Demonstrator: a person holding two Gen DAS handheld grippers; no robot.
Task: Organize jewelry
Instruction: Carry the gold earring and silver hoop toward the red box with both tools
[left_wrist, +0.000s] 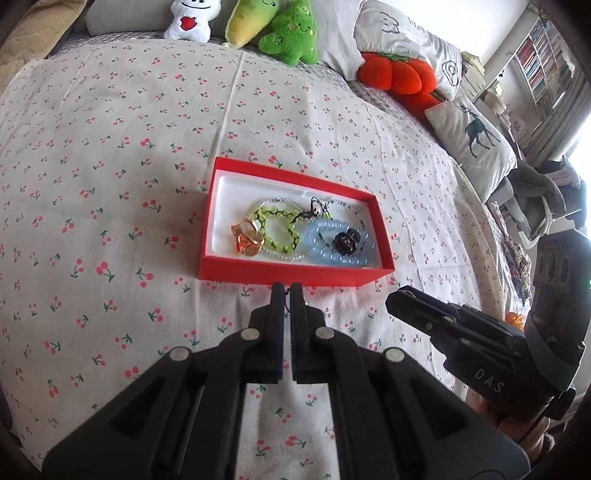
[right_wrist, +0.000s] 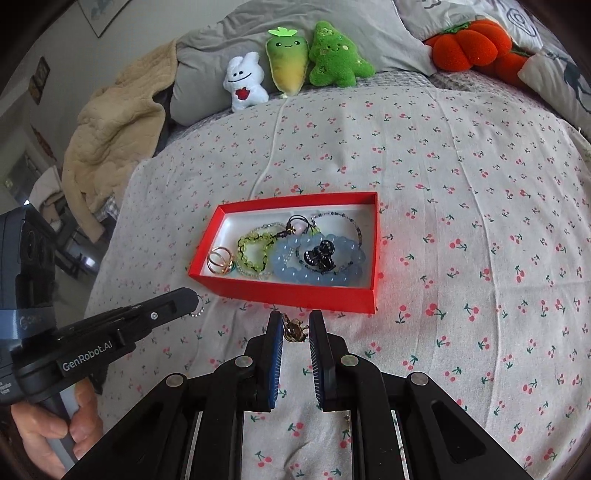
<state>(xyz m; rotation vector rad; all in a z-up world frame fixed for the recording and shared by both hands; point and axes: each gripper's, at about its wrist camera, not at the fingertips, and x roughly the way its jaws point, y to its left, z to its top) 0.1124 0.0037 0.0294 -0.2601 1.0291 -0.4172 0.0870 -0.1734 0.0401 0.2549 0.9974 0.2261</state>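
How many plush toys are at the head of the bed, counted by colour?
White: 1, the white bunny
Yellow-green: 1, the carrot plush
Green: 1, the green tree plush
Orange: 1, the orange pumpkin plush
Total: 4

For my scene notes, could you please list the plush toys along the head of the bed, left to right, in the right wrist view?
White plush with a red heart → yellow-green carrot plush → green tree plush → orange pumpkin plush.

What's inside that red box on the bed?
The red box holds a blue bead bracelet, a green bead bracelet, gold rings, a black charm and thin beaded strands. Anything beneath the pile is covered.
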